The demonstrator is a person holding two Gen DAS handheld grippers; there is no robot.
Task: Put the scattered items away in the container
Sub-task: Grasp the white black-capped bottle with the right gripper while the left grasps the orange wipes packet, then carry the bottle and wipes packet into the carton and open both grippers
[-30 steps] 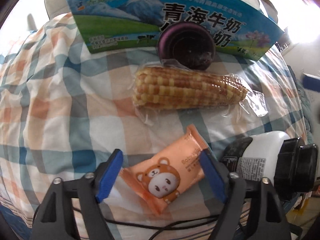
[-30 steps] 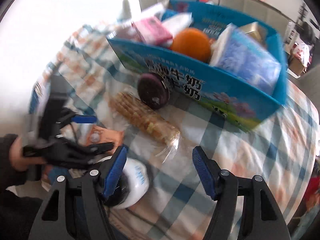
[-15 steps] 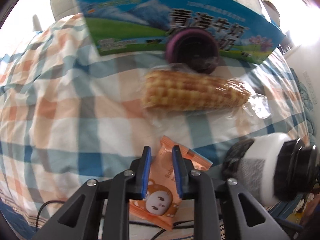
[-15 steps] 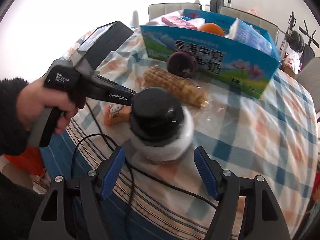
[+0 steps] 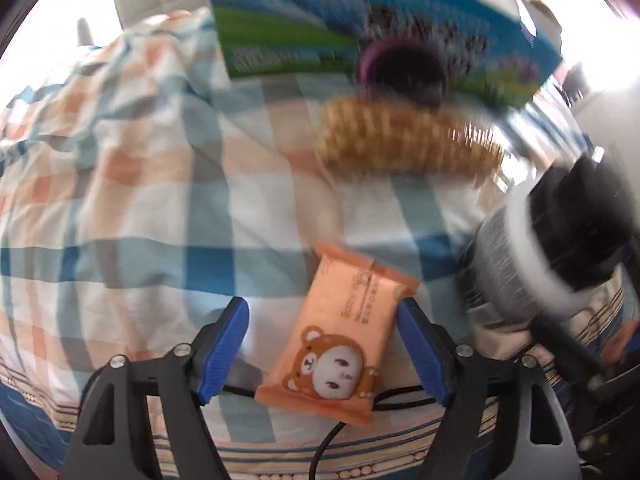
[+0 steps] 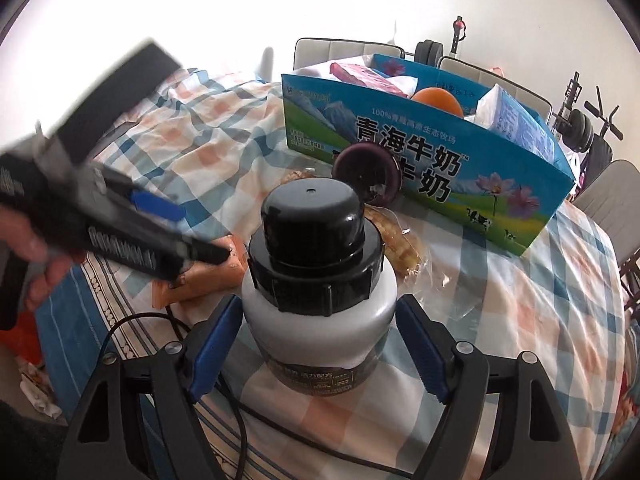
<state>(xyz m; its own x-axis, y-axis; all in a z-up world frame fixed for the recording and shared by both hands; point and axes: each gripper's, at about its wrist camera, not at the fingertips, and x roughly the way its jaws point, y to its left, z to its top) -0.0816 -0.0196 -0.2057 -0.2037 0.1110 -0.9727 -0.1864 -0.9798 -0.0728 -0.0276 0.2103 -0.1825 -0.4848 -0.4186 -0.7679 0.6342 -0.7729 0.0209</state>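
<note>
**Milk carton box, part-filled; loose goods on checked cloth**

Blue carton box (image 6: 420,152): holds orange (image 6: 437,98), pink packet (image 6: 362,74), tissue pack (image 6: 516,118). Outside: corn cob (image 5: 404,140), purple disc (image 6: 368,174). Left gripper (image 5: 322,346), just opened wide, straddles orange wipes packet (image 5: 340,348). Right gripper (image 6: 318,340), widening, brackets white jar (image 6: 320,312); contact unclear.

The blue box (image 6: 420,152) carried big black Chinese letters "青海牛奶" and, above them, "100%" with smaller characters I could not read. The print on the bottle (image 6: 320,308) and the orange packet (image 5: 344,340) was too small.
</note>
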